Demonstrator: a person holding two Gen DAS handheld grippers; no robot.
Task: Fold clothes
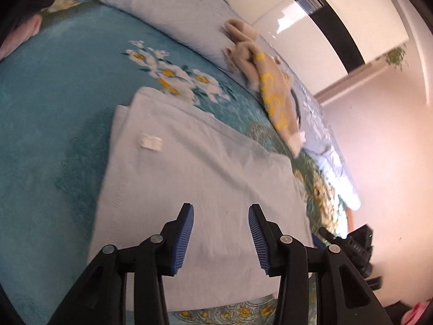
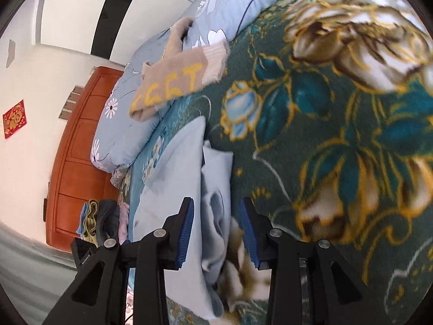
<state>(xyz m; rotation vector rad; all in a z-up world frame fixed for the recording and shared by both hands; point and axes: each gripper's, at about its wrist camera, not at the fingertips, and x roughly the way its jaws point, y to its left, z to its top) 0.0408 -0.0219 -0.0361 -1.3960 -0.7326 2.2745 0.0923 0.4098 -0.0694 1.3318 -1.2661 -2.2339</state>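
Spreading across both views: a floral teal blanket (image 1: 54, 86). Lying flat on it in a neat rectangle, a folded pale blue garment (image 1: 189, 178), its small white label (image 1: 151, 143) facing up. Resting farther off against the light blue quilt (image 1: 173, 8), a crumpled beige sweater (image 1: 270, 86) with yellow lettering. Hovering over the garment with jaws parted and nothing between them, the left gripper (image 1: 221, 216). Straddling the garment's rumpled edge without pressing it, the right gripper (image 2: 216, 211), jaws likewise apart.
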